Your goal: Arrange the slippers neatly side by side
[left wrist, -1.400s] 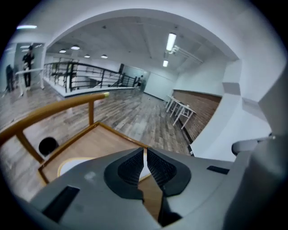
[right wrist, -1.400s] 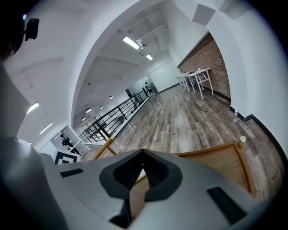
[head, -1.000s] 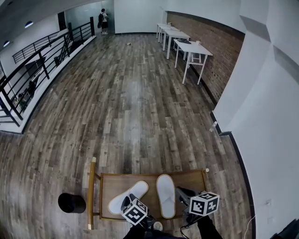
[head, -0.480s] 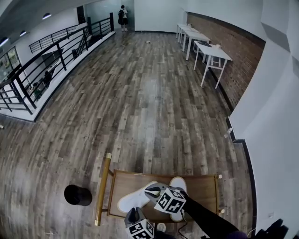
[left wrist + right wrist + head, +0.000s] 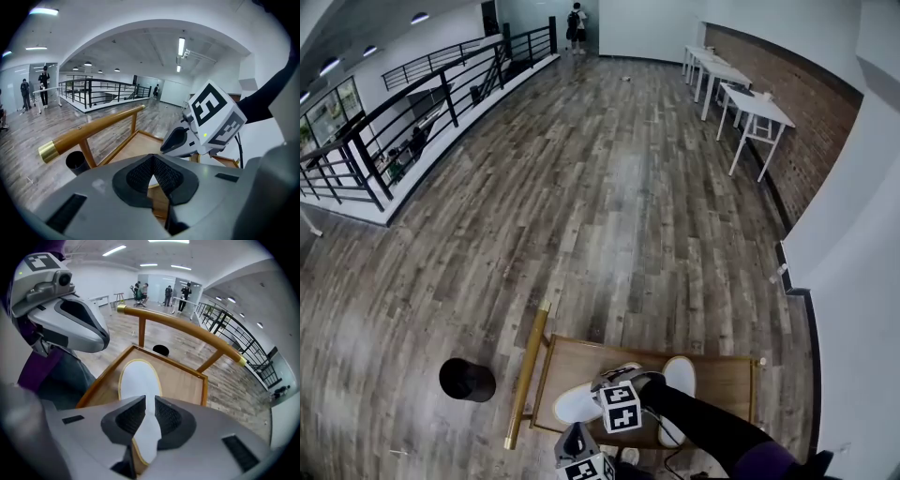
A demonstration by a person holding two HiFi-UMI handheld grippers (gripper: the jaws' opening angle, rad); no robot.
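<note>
Two white slippers lie on a low wooden tray table (image 5: 727, 375). The left slipper (image 5: 572, 405) is angled; the right slipper (image 5: 680, 377) lies straight. My right gripper (image 5: 602, 380) reaches across over the left slipper. In the right gripper view, that slipper (image 5: 138, 380) shows in the narrow gap of my right gripper (image 5: 150, 401). The jaws are opening and the pads are not pressing on it. My left gripper (image 5: 570, 436) hangs back at the tray's near edge. In its own view, my left gripper (image 5: 151, 161) is shut on nothing.
A golden-brown handle rail (image 5: 528, 375) runs along the tray's left side. A black round bin (image 5: 467, 379) stands on the floor beyond it. Wood floor stretches ahead. Black railing (image 5: 412, 131) is at far left, white tables (image 5: 750, 108) by the brick wall at far right.
My right gripper has swung from the tray's right side leftward over the left slipper, and its jaws have parted slightly. The left gripper has drawn back toward me.
</note>
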